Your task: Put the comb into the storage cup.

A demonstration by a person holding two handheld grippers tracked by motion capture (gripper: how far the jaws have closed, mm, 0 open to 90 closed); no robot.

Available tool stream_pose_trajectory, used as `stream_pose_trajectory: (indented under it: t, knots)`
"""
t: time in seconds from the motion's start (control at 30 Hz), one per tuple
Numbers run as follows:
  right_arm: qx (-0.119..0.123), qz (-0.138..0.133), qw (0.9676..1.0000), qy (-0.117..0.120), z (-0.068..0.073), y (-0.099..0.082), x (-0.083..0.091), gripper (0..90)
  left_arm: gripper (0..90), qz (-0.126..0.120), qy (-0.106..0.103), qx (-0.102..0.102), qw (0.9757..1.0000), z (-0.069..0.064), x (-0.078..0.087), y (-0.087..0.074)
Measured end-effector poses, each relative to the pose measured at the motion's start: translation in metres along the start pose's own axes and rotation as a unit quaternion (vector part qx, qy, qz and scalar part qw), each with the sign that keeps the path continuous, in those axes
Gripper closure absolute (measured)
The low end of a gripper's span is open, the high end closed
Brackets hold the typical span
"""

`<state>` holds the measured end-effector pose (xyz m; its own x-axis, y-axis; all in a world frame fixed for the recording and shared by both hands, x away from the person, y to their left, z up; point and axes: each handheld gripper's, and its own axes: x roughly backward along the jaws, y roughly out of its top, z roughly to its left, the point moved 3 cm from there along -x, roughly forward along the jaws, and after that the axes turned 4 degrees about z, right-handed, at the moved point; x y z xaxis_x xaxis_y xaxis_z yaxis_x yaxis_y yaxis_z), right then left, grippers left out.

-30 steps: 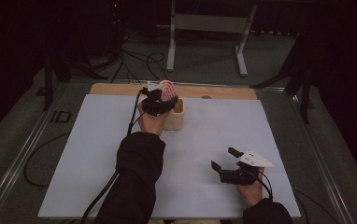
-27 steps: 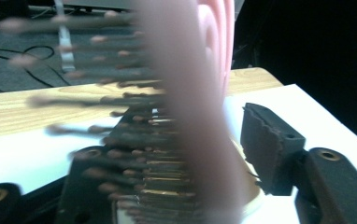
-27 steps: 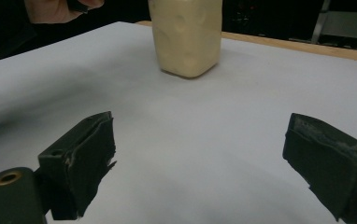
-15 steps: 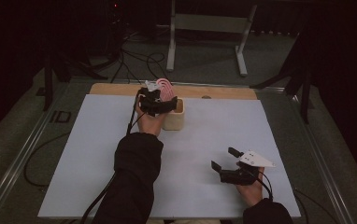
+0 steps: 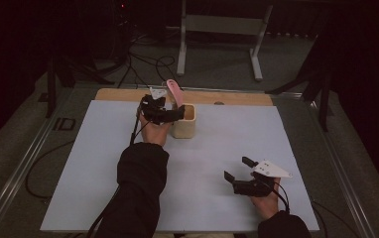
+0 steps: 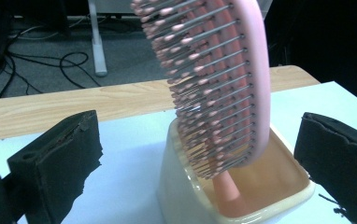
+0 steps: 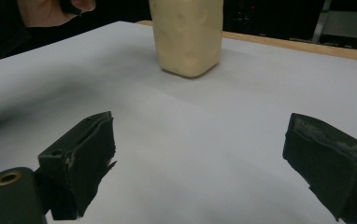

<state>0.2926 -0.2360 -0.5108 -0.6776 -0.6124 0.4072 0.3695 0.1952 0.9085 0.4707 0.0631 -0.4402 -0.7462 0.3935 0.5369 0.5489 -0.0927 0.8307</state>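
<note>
The pink hairbrush [image 6: 223,84] stands handle-down in the cream cup [image 6: 186,196], and my left gripper [image 6: 200,154] has just been opening, its jaws apart around it without touching.

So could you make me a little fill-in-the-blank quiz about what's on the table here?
1. The hairbrush standing in the cream cup is ____ in colour.
2. The brush goes into the cup ____ end first.
3. The left gripper has its jaws ____, on either side of the brush without pressing it.
4. The right gripper holds ____.

Missing words: pink; handle; open; nothing
</note>
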Motion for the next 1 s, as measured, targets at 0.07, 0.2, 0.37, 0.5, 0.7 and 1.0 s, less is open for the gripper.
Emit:
stream_pose_trajectory:
  t: [0.07, 0.2, 0.37, 0.5, 0.7, 1.0]
  knots:
    - [-0.001, 0.0, 1.0, -0.001, 0.0, 0.0, 0.0, 8.9, 0.7, -0.002, 0.0, -0.001, 1.0, 0.002, 0.001, 0.0]
    - [-0.001, 0.001, 1.0, 0.0, 0.0, 0.0, 0.0, 8.9, 0.3, -0.003, -0.007, -0.005, 1.0, 0.004, 0.006, 0.0]
    - [-0.002, 0.001, 1.0, 0.0, 0.0, 0.0, 0.0, 8.9, 0.2, -0.005, -0.011, -0.012, 0.9999, 0.007, 0.011, 0.0]
    - [-0.001, 0.001, 1.0, 0.001, 0.001, 0.0, -0.001, 8.9, 0.2, -0.008, -0.013, -0.012, 0.9998, 0.01, 0.017, 0.0]
    - [-0.001, 0.002, 1.0, 0.0, 0.001, 0.0, -0.001, 8.9, 0.2, -0.01, -0.015, -0.024, 0.9995, 0.012, 0.026, 0.001]
    - [-0.001, 0.002, 1.0, 0.0, 0.001, 0.0, 0.0, 8.9, 0.2, -0.002, -0.001, -0.035, 0.9994, 0.022, 0.038, -0.005]
